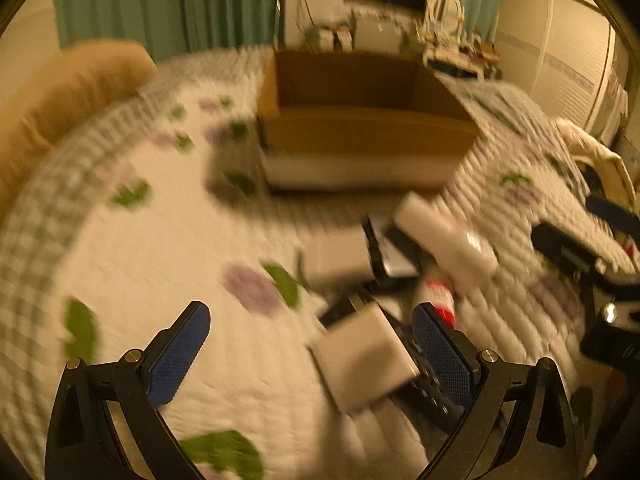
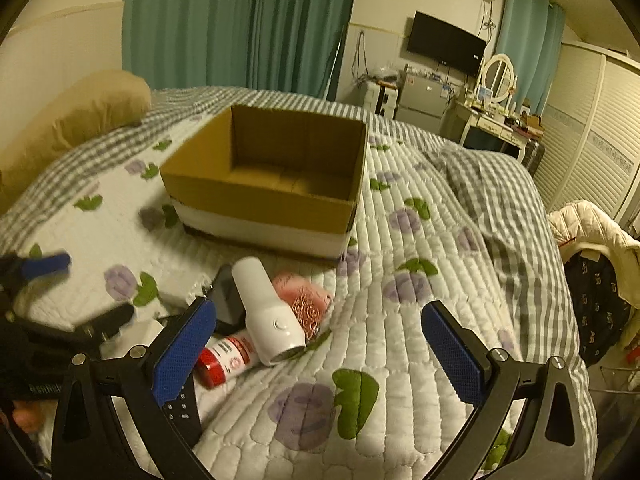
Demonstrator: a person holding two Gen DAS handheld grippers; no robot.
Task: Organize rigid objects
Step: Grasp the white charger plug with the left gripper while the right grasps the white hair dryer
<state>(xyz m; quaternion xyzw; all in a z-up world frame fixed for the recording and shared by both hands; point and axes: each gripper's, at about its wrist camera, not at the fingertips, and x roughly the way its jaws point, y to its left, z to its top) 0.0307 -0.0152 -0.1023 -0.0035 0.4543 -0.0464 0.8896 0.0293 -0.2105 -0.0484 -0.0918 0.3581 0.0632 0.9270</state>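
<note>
— Cardboard box (image 2: 264,184) on the quilted bed (image 2: 400,320), open at the top, nothing visible inside. Rigid things heaped just in front of it.

— Heaped how?

— White cylinder (image 2: 268,312) lying across the pile, resting on a red-capped bottle (image 2: 224,360); pink packet (image 2: 296,288) tucked just behind, black remote (image 2: 184,404) at the near edge, a dark flat item partly hidden under the cylinder. Also white blocks (image 1: 364,356) in the left wrist view — badly blurred, so hard to name.

— Hand-held grippers?

— Right hand-held gripper (image 2: 320,356) spread wide, holding nothing, hovering over bare quilt just right of the pile. Left hand-held gripper (image 1: 312,356) also spread wide and empty, with one white block between its fingers but not clamped.

— Step in hand?

— Probably the very start: reaching for a first item, none boxed so far by the look of it.

— Next move?

— Likely closing on one piece and carrying it over the box's near wall. Needs a grip across the cylinder's narrow width, or the block squared between the pads; lifting the cylinder could roll the bottle beneath it.
</note>
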